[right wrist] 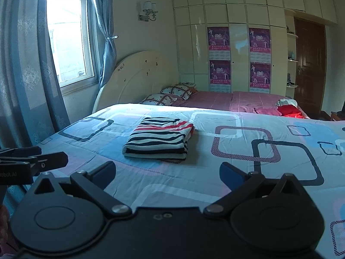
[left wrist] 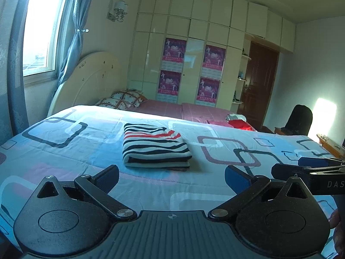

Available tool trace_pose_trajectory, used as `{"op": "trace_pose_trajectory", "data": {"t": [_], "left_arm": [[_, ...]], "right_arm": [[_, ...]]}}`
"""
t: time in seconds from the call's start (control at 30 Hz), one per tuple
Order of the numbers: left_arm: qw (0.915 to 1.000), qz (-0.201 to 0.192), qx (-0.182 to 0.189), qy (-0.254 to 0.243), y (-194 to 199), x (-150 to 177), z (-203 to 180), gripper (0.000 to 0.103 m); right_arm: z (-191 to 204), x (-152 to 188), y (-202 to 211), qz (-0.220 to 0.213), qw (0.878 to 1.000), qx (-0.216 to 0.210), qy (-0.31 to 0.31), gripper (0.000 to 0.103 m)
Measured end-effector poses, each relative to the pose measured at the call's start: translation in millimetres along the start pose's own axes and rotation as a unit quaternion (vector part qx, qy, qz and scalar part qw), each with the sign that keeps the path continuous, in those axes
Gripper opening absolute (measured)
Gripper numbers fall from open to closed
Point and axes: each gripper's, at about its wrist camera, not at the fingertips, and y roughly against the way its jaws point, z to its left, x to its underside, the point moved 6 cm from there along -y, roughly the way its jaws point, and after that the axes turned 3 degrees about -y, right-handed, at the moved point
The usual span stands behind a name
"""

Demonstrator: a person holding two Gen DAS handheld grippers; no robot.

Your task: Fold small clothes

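Note:
A folded garment [left wrist: 155,145] with black, white and red stripes lies flat on the blue patterned bedspread [left wrist: 75,151]. In the right wrist view the same striped garment [right wrist: 159,140] sits left of centre on the bedspread [right wrist: 248,161]. My left gripper [left wrist: 172,177] is open, held back from the garment's near edge with nothing between its fingers. My right gripper [right wrist: 168,172] is open too, also short of the garment and empty. Each gripper shows at the edge of the other's view: the right gripper [left wrist: 306,166] at the right, the left gripper [right wrist: 32,157] at the left.
A small heap of red and white clothes [left wrist: 236,122] lies at the bed's far right, on the pink sheet [left wrist: 172,108]. Two pillows [left wrist: 125,100] rest against the cream headboard [left wrist: 90,79]. A dark chair [left wrist: 298,118] stands right of the bed; window and curtains to the left.

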Motion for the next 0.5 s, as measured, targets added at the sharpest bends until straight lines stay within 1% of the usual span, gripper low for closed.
{"op": "trace_pose_trajectory", "data": {"t": [0.5], "left_arm": [[1.0,-0.003,0.008,-0.005,0.4,-3.0,-0.6,0.103]], "right_arm": [[4.0,-3.0,3.0,-0.004,1.0,0.005,0.001,0.103]]}}
